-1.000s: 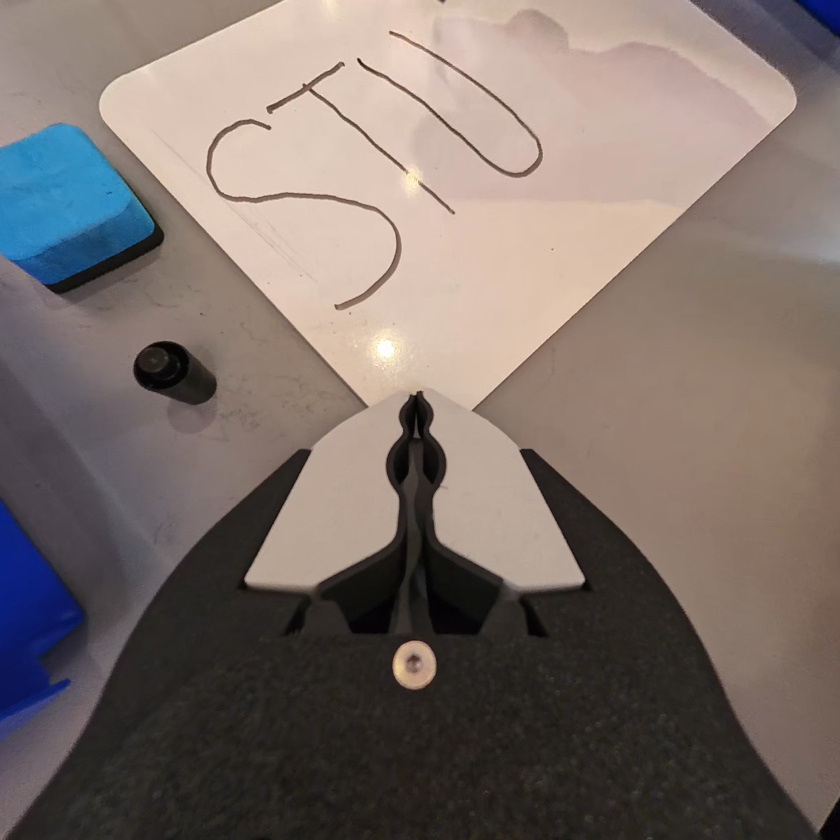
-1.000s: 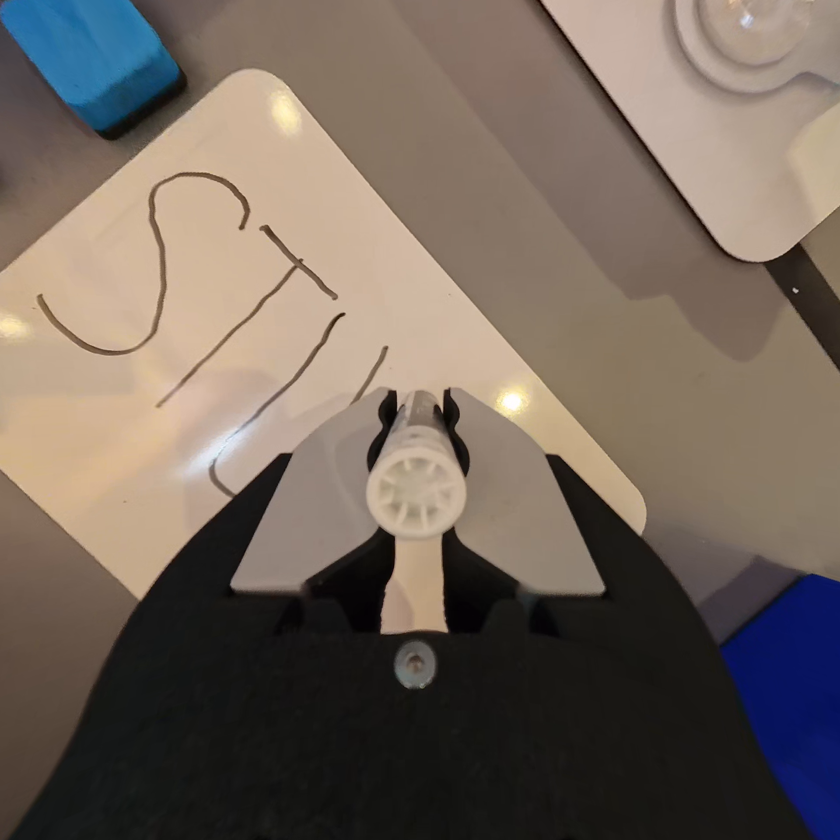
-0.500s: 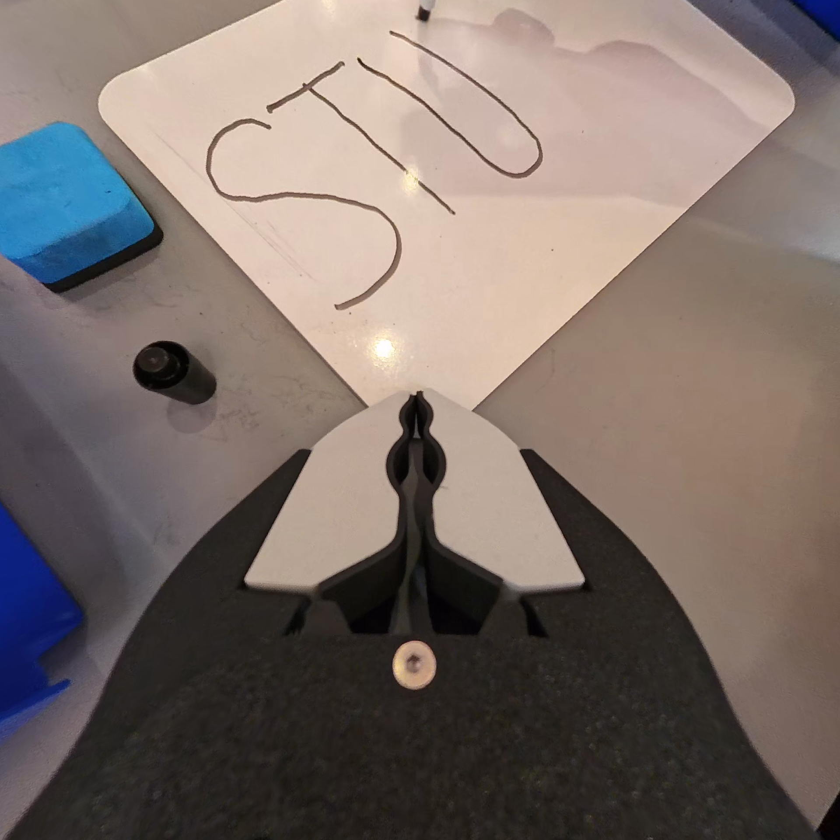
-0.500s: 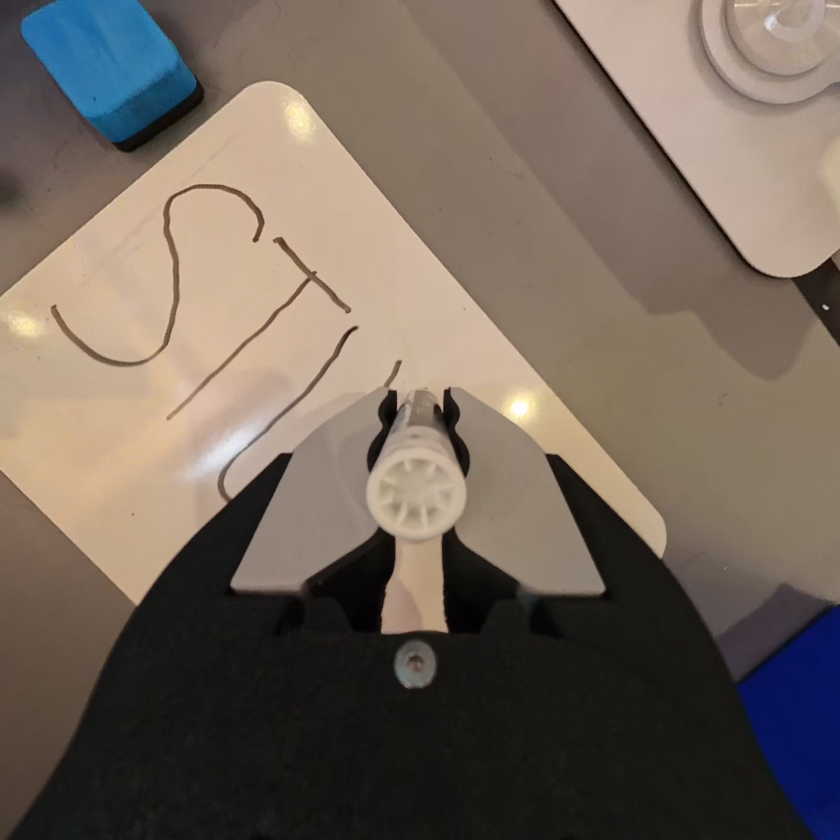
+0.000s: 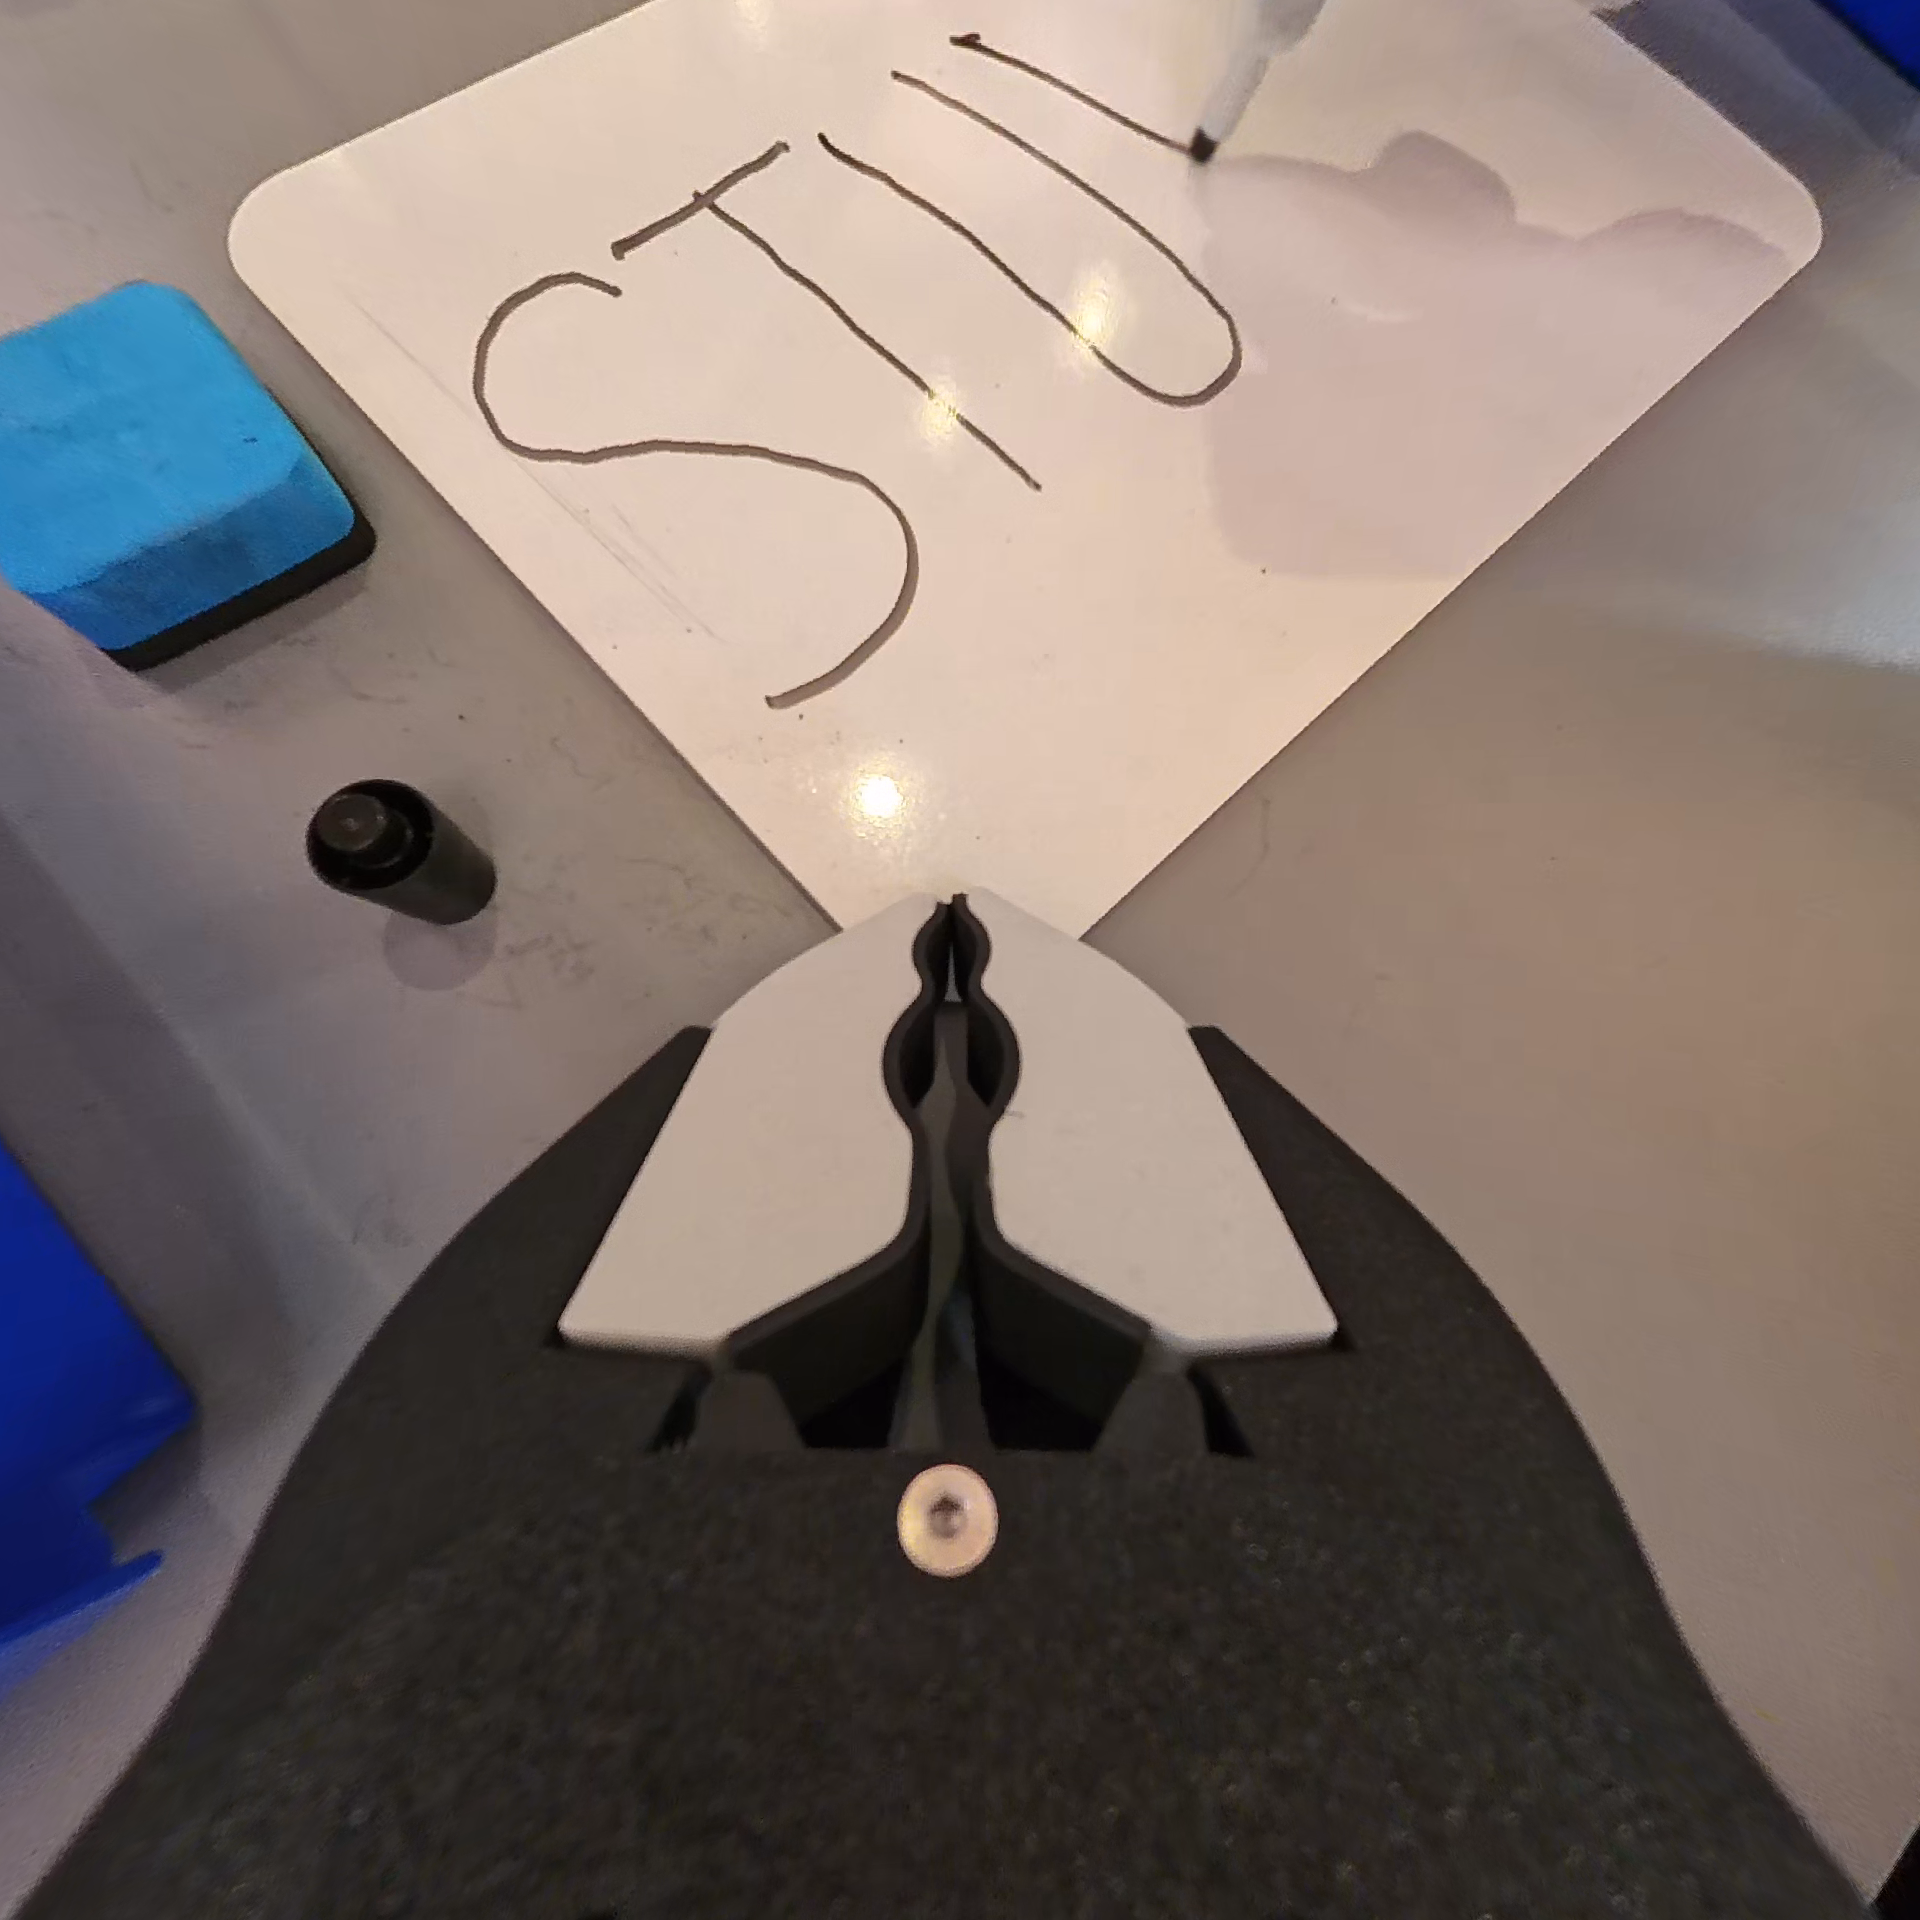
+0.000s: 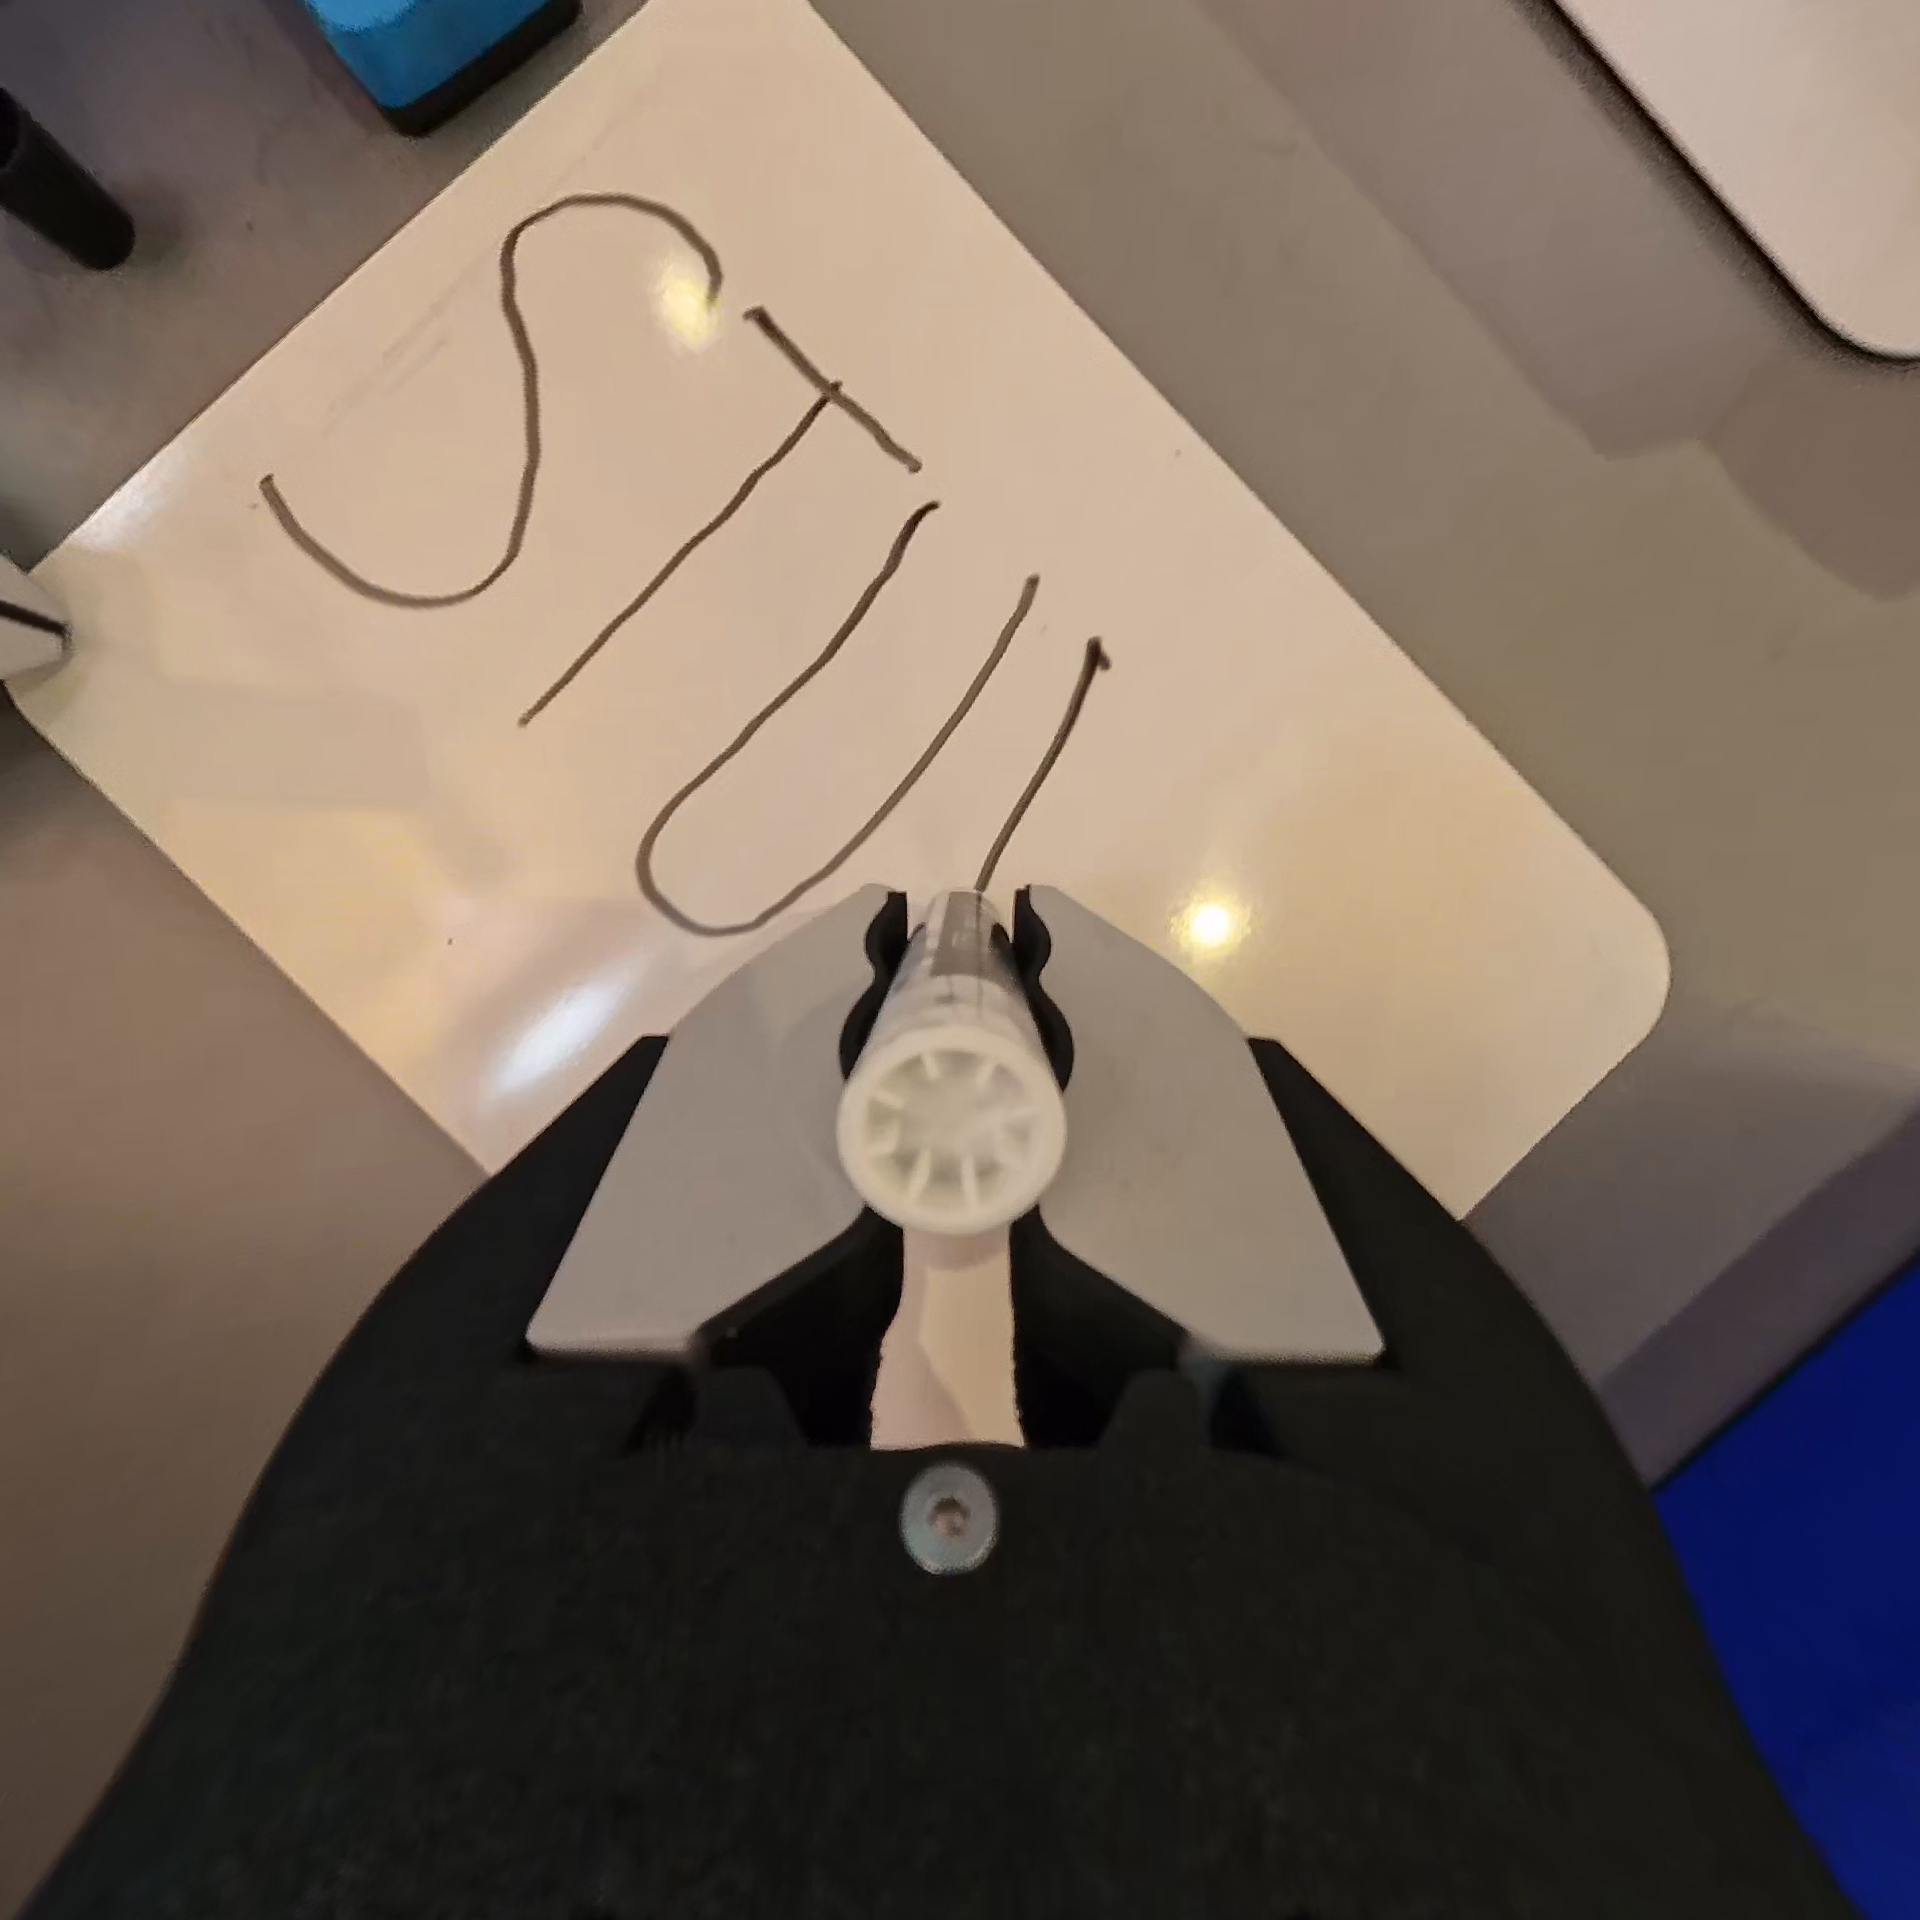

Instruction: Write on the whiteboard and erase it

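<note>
A white whiteboard [image 5: 1091, 644] lies flat on the grey table and bears hand-drawn black strokes; it also shows in the right wrist view [image 6: 1351, 914]. My right gripper [image 6: 961, 909] is shut on a white marker [image 6: 951, 1112], held tip down on the board. The marker's black tip [image 5: 1205, 145] touches the board at the end of a fresh line. My left gripper [image 5: 954, 904] is shut and empty, at the board's near corner. A blue eraser [image 5: 156, 468] lies left of the board, and it shows in the right wrist view [image 6: 436, 42]. The black marker cap [image 5: 400, 852] lies on the table.
A blue object [image 5: 62, 1455] sits at the left edge of the left wrist view, and another blue object [image 6: 1818, 1558] at the lower right of the right wrist view. A second white board [image 6: 1766, 156] lies at the top right.
The right gripper has drawn a new straight stroke beside the earlier strokes, pulling the marker toward itself. The left gripper has not moved.
</note>
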Demonstrator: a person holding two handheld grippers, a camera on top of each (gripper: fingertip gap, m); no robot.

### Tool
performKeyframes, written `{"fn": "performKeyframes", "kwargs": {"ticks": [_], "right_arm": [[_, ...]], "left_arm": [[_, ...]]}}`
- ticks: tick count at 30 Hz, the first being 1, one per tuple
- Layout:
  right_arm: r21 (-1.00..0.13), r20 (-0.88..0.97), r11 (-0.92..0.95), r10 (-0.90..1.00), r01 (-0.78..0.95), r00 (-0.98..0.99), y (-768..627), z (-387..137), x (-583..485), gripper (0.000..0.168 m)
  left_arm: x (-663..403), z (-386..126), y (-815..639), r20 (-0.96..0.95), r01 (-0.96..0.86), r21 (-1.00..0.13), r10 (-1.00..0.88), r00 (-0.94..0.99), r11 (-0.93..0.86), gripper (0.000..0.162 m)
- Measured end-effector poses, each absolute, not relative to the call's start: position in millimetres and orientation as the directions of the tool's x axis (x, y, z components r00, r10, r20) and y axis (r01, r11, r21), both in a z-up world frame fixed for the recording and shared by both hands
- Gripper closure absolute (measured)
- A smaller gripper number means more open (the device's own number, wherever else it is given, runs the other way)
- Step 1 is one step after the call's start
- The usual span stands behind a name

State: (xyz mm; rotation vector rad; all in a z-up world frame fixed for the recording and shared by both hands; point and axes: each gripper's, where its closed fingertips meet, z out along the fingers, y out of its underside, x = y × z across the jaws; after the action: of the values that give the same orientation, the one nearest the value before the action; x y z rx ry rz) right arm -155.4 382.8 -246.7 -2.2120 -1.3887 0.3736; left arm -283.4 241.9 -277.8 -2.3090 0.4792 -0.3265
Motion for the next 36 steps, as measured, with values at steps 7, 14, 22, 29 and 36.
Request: {"fn": "performKeyframes", "kwargs": {"ticks": [7,14,22,29,36], "right_arm": [[-0.549,0.023,-0.365,0.893,0.752,0.45,359.0,-246.7,-138.8,0.148],[-0.55,0.022,-0.368,0.891,0.749,0.453,344.0,-246.6,-128.4,0.148],[-0.558,0.017,-0.37,0.89,0.743,0.456,345.2,-246.5,-128.6,0.148],[-0.559,0.019,-0.375,0.886,0.74,0.464,357.7,-246.4,-131.4,0.148],[-0.549,0.031,-0.378,0.882,0.745,0.471,380.5,-246.5,-134.4,0.149]], "left_arm": [[-283.4,-277.8,242.0,0.089,-0.243,-0.717,-0.431,0.898,-0.654,0.162],[-283.5,-277.9,242.0,0.086,-0.244,-0.717,-0.43,0.899,-0.653,0.162],[-283.5,-277.9,241.9,0.087,-0.243,-0.717,-0.43,0.899,-0.653,0.162],[-283.4,-277.9,241.9,0.09,-0.242,-0.717,-0.43,0.898,-0.654,0.162],[-283.4,-277.9,241.9,0.089,-0.242,-0.717,-0.43,0.898,-0.654,0.162]]}}
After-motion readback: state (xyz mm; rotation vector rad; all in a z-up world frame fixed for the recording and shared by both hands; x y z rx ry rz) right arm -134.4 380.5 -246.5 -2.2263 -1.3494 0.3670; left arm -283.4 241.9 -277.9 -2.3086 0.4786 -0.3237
